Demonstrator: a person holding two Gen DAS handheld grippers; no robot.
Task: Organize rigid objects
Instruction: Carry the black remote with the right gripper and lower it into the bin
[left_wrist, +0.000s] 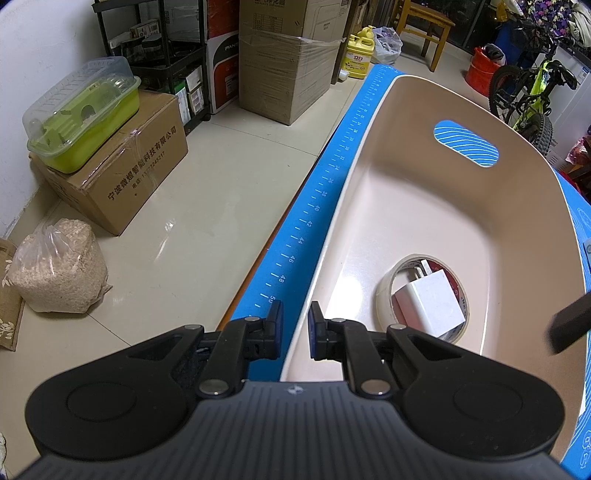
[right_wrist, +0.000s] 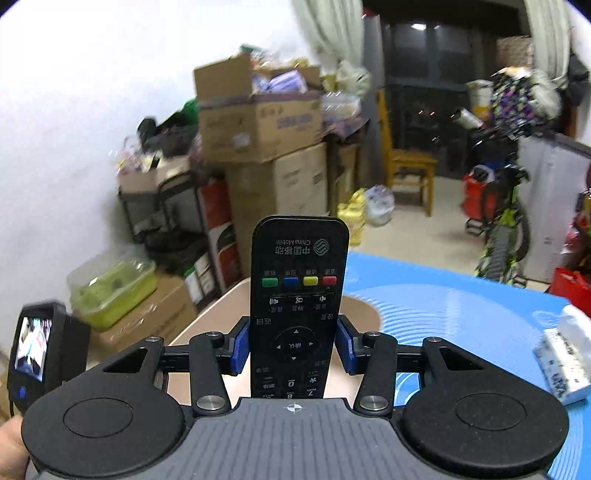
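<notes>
In the left wrist view a beige plastic bin (left_wrist: 424, 122) stands on a blue mat (left_wrist: 325, 192). Inside it lie a roll of tape (left_wrist: 384, 295) and a white charger (left_wrist: 430, 302) resting in the roll's hole. My left gripper (left_wrist: 296, 328) is empty, its jaws a small gap apart, over the bin's near left rim. In the right wrist view my right gripper (right_wrist: 293, 345) is shut on a black remote control (right_wrist: 297, 295), held upright above the bin's rim (right_wrist: 218, 306). The remote's dark tip (left_wrist: 570, 325) shows at the right edge of the left wrist view.
A white pack with dark print (right_wrist: 565, 362) lies on the blue mat (right_wrist: 461, 317) at the right. Left of the table are cardboard boxes (left_wrist: 122, 173), a green lidded container (left_wrist: 85, 118), a bag of pellets (left_wrist: 55, 266) and a black shelf (left_wrist: 155, 55). A bicycle (left_wrist: 532, 96) stands beyond.
</notes>
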